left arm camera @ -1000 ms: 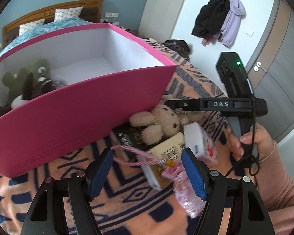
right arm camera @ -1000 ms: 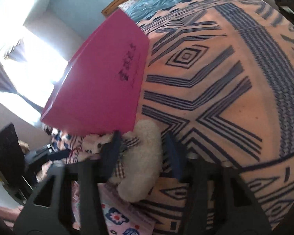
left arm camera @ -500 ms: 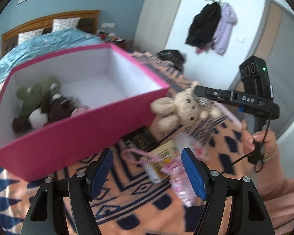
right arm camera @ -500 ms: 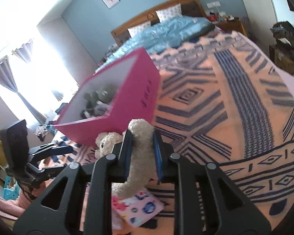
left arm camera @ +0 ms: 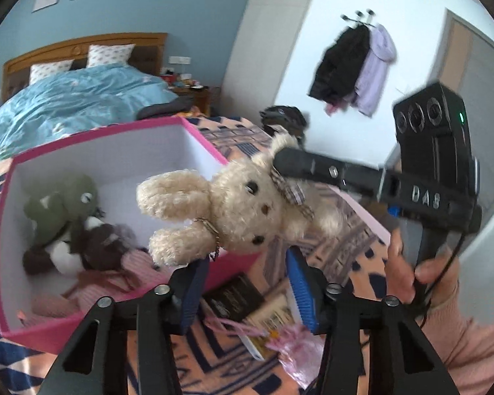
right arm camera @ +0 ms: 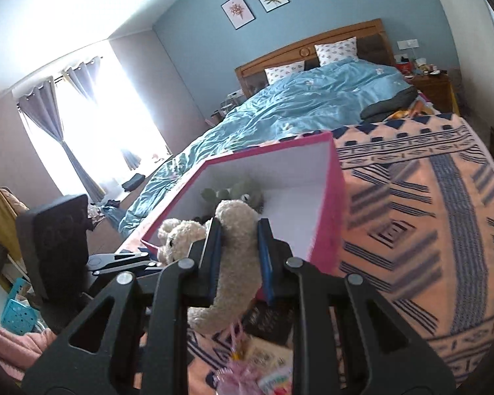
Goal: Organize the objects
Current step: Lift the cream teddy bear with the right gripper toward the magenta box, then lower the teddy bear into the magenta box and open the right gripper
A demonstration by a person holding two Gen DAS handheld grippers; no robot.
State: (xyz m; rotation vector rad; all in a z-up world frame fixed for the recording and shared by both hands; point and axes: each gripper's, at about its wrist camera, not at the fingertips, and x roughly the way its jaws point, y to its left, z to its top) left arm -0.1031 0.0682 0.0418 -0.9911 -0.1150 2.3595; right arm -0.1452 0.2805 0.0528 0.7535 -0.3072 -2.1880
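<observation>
My right gripper (right arm camera: 237, 247) is shut on a cream plush rabbit (right arm camera: 237, 263) and holds it in the air at the near corner of the open pink box (right arm camera: 332, 217). In the left wrist view the rabbit (left arm camera: 240, 210) hangs over the box's right wall (left arm camera: 210, 151), with the right gripper (left arm camera: 280, 161) clamped on it. My left gripper (left arm camera: 247, 293) is open and empty, low in front of the box. A green plush toy (left arm camera: 59, 207) and a brown plush toy (left arm camera: 95, 247) lie inside the box.
A black booklet (left arm camera: 233, 296), a yellow-labelled pack (left arm camera: 266, 326), a pink cord and a pink bag (left arm camera: 296, 355) lie on the patterned blanket (right arm camera: 428, 230) under my grippers. A bed with a blue duvet (right arm camera: 313, 112) stands behind the box. Coats (left arm camera: 352, 65) hang on the far wall.
My right gripper closed on the rabbit, lifted it off the blanket and carried it up to the box's rim. The left gripper rose, stayed open, and now looks into the box.
</observation>
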